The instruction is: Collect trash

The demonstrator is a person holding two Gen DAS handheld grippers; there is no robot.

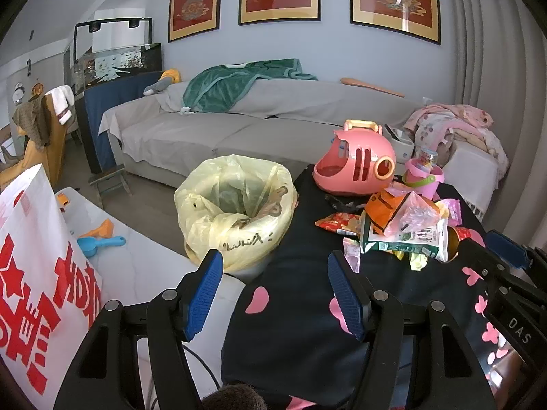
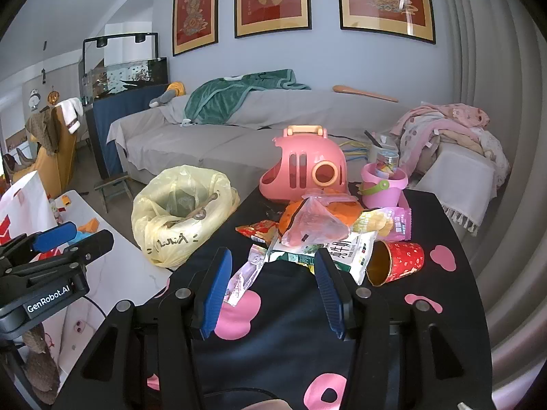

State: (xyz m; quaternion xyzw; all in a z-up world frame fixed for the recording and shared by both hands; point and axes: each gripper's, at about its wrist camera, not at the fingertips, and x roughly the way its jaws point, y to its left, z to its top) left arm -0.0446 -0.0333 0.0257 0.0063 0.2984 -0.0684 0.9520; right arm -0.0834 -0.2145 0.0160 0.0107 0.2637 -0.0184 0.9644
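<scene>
A heap of trash (image 2: 324,235) lies on the black cloth with pink shapes (image 2: 273,335): snack wrappers, a clear bag, a white-green pouch (image 1: 407,239) and a red paper cup (image 2: 396,261) on its side. A bin lined with a yellow bag (image 1: 236,205) stands left of the table and also shows in the right wrist view (image 2: 181,212). My left gripper (image 1: 273,290) is open and empty over the table's near left edge, just short of the bin. My right gripper (image 2: 270,283) is open and empty, just before the heap, a pale wrapper (image 2: 244,276) between its fingers.
A pink toy carrier (image 2: 304,167) and a pink bucket (image 2: 384,184) stand behind the heap. A white table (image 1: 112,259) with toy scoops and a red-and-white bag (image 1: 37,273) is at the left. A grey sofa (image 1: 239,126) runs along the back.
</scene>
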